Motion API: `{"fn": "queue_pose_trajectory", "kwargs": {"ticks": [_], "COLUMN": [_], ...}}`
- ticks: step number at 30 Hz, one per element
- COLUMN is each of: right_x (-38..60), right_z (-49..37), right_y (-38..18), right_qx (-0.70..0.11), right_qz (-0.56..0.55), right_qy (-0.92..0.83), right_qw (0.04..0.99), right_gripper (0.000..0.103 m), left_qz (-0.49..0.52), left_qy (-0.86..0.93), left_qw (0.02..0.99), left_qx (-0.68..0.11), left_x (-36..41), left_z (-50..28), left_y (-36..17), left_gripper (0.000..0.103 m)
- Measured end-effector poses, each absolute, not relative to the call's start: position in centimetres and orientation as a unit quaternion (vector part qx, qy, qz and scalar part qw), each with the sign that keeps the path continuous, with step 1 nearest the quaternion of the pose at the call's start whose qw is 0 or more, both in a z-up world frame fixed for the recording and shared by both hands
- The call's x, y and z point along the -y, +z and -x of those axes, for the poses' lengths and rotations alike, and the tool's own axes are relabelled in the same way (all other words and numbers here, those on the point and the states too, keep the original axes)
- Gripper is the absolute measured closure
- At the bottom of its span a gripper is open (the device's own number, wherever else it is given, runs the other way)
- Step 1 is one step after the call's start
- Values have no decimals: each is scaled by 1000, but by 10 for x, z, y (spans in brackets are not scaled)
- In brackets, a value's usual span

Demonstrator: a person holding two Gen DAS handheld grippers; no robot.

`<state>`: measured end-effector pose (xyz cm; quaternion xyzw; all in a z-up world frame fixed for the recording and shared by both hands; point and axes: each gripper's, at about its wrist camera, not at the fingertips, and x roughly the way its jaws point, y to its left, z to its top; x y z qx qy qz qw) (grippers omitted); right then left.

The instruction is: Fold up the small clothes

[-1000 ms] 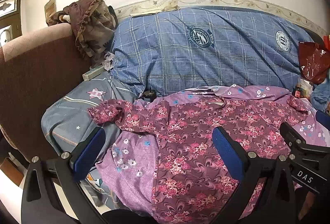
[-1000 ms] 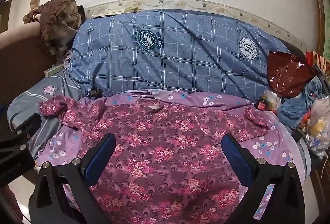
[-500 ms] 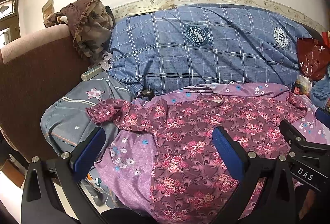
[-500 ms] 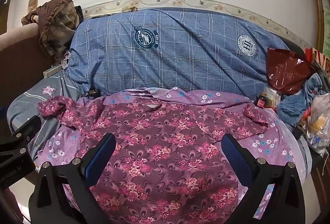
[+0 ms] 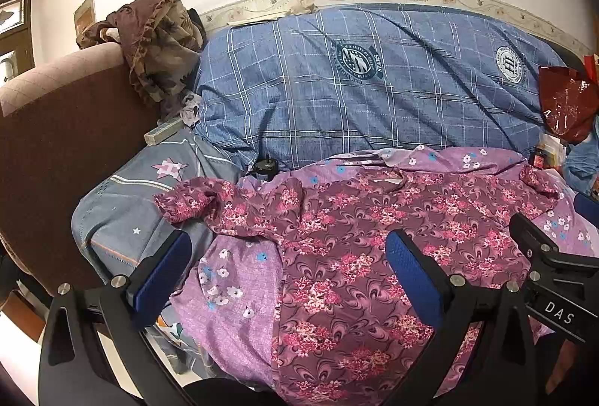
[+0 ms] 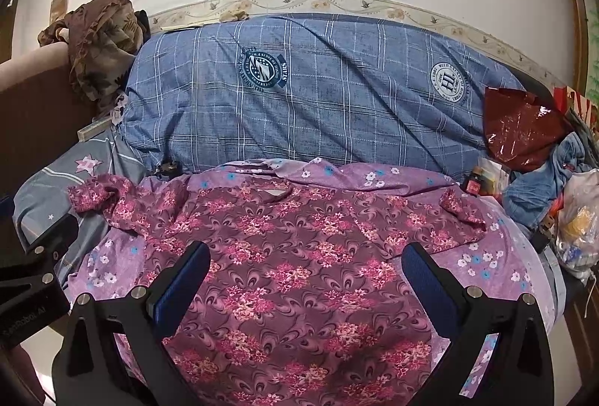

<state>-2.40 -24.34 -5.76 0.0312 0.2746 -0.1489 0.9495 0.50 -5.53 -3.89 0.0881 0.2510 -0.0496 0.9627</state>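
Lying spread flat on a lilac flowered sheet [image 5: 239, 297], a maroon floral garment [image 5: 378, 249] is seen in the left wrist view, its neckline turned toward the blue checked quilt [image 5: 374, 95] banked along the back of the sofa. One sleeve [image 5: 194, 200] is stretched toward the sofa's left end, where it rests on a grey star-print pillow [image 5: 123, 215] beside the brown armrest [image 5: 63, 129]. The left gripper [image 5: 288, 278] is held wide open above the garment's near left part, with nothing gripped between its blue pads [image 5: 411, 278]. In the right wrist view, the same garment [image 6: 299, 256] is shown covering most of the sheet [image 6: 486, 263], with its other sleeve [image 6: 460, 211] bent near the sofa's right end. The right gripper [image 6: 303, 282] is likewise held wide open over the garment's near middle, with nothing in its grasp. A dark red plastic bag [image 6: 520, 129] and a blue denim piece [image 6: 543, 189] are piled at the sofa's right end, and a brown ruffled cloth [image 6: 101, 46] is draped over the back left corner.
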Motion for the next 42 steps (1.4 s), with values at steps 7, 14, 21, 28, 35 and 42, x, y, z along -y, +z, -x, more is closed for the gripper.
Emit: {"fn": "queue_pose_trajectory", "kwargs": {"ticks": [7, 14, 21, 28, 35, 42], "right_x": [246, 252, 266, 292, 355, 450], "right_z": [21, 11, -6, -33, -68, -91], "right_y": [-61, -70, -86, -106, -131, -160], "right_qx": [-277, -287, -302, -320, -339, -357], "right_qz": [-33, -35, -40, -48, -76, -76], "right_qy": [-150, -152, -162, -180, -213, -280], "right_qw": [948, 945, 939, 929, 913, 888], "right_gripper": [0, 0, 0, 0, 0, 1], "left_qz": [-92, -96, -105, -107, -86, -76], "left_qy": [-51, -50, -43, -44, -53, -47], "left_qw": [960, 957, 953, 949, 949, 934], "left_qx": [-259, -270, -281, -294, -300, -346], "left_x": [58, 62, 73, 94, 121, 155], "left_z": [-14, -26, -48, -87, -134, -191], "left_y": [-42, -50, -63, -79, -107, -167], "left_gripper": [0, 0, 0, 0, 0, 0]}}
